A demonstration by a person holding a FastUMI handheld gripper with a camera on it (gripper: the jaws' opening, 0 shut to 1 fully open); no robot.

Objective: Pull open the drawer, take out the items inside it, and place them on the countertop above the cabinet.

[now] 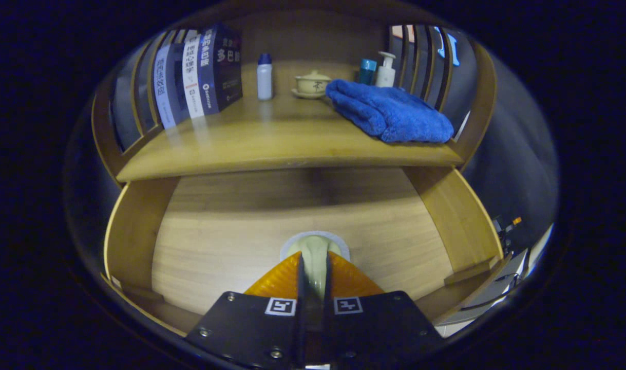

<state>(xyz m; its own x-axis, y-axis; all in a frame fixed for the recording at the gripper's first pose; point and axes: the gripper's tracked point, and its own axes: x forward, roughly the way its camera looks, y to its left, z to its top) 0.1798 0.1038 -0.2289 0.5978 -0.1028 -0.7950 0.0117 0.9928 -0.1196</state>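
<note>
Above the open drawer (241, 241), the smooth wooden tabletop (271, 144) carries upright books (200, 72), a rumpled blue towel (390, 110) lying at its right front edge, a white bottle (264, 77), a lidded cup (313, 83) and two more bottles (382, 69) at the rear. The drawer's flat wood-grain floor lies bare and roomy between its two side walls. The tool (315, 267) is nearly pressed together, pinching a pale, rounded item (315, 249) just over that floor.
</note>
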